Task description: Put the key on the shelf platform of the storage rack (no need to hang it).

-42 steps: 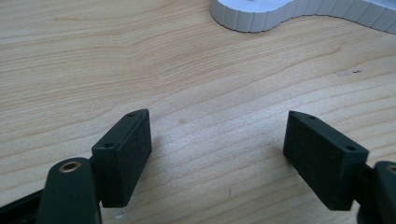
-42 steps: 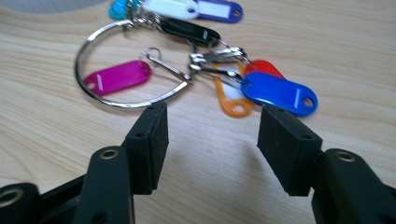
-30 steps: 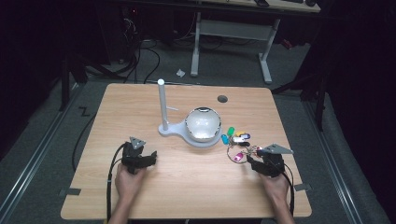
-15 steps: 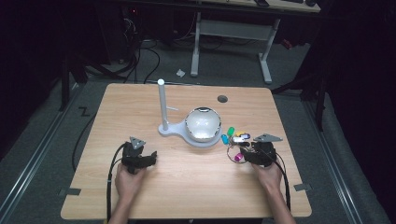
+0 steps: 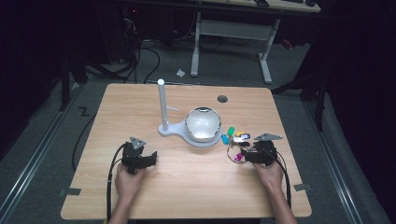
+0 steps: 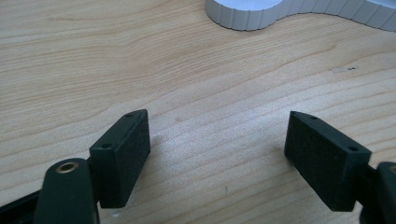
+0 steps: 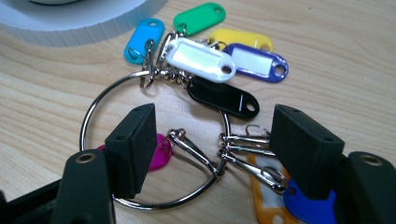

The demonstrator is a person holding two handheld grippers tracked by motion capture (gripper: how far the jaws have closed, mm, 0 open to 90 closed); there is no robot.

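Observation:
A large metal ring [image 7: 93, 112] carrying several coloured key tags lies on the wooden table [image 5: 196, 186], right of the white stand. Its white tag [image 7: 198, 58], black tag [image 7: 224, 95], blue, green, yellow and purple tags fan out beyond it. My right gripper [image 7: 212, 140] is open, its jaws straddling the ring's near arc and the clips [image 7: 243, 147] there; in the high view the right gripper [image 5: 250, 155] sits at the tag cluster [image 5: 236, 139]. My left gripper [image 5: 148, 158] is open over bare wood, nothing between its fingers [image 6: 123, 149].
A white stand [image 5: 173, 130] with an upright post [image 5: 161, 102] and a shiny metal bowl [image 5: 202, 124] sits mid-table; its ribbed base edge [image 6: 252, 14] lies ahead of the left gripper. A round cable hole [image 5: 222, 99] is near the far edge.
My right gripper has moved left and forward onto the key ring and tags. The left gripper has stayed put.

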